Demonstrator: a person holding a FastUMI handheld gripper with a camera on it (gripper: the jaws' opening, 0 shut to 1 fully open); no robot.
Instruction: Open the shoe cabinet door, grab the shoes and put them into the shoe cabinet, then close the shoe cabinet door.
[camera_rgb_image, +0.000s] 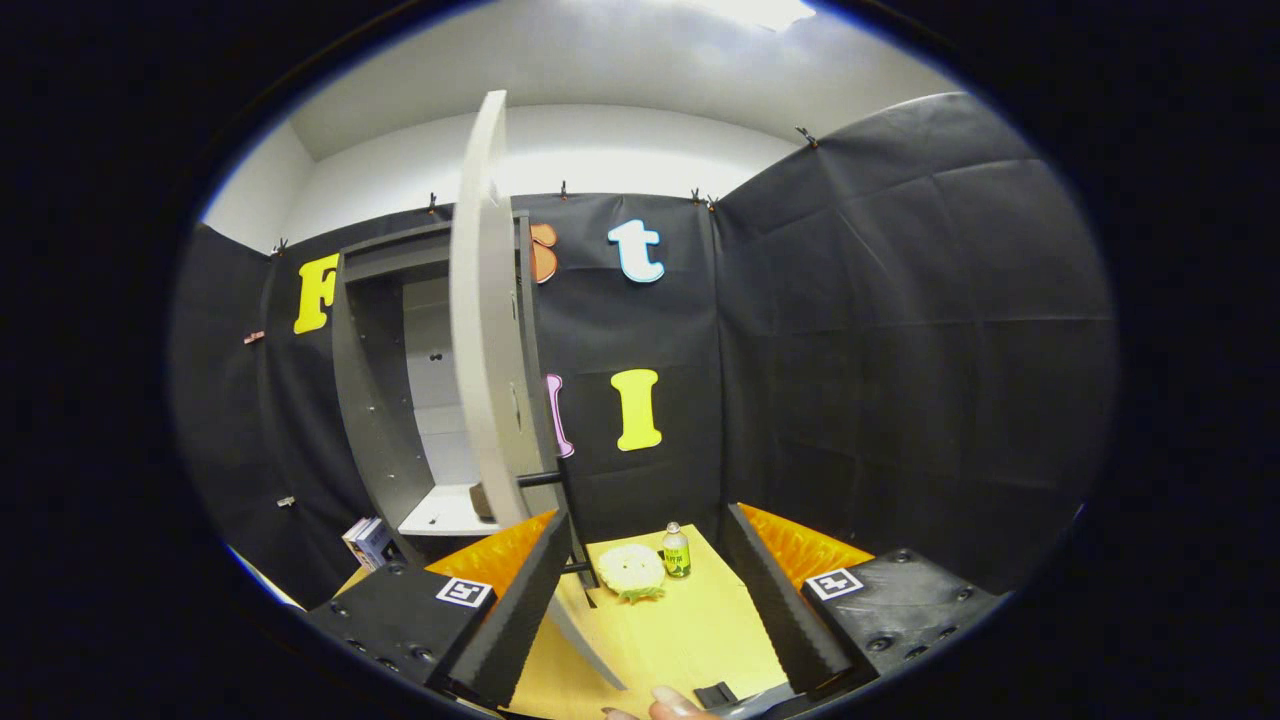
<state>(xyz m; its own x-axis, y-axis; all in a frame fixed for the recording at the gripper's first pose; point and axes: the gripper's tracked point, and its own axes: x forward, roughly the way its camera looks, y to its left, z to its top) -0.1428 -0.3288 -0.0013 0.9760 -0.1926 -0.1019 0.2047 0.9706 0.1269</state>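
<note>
**Open-fingered gripper before an open shoe cabinet**

Gripper (648, 610) held with its 2 fingers spread wide apart, nothing between them, above a pale wooden desk (690, 640). At the near edge of the desk, between the finger bases, a person's fingertips (668, 706) and a small dark object too unclear to name. Just ahead of the fingers, on the desk, a pale fluffy shoe (632, 572) lying flat, with a small green bottle (677, 550) standing upright just beside it on the right. Close to the left finger, a white cabinet door (487, 340) swung open, seen nearly edge-on and rising tall, with a dark handle (568, 535) near its lower part. Beyond the door, on the left, the dark shoe cabinet (375, 400), open, showing a light back panel and a white shelf low inside. Below the cabinet, near its foot, 2 small upright boxes (368, 540). Black cloth wall behind and to the right.
</note>
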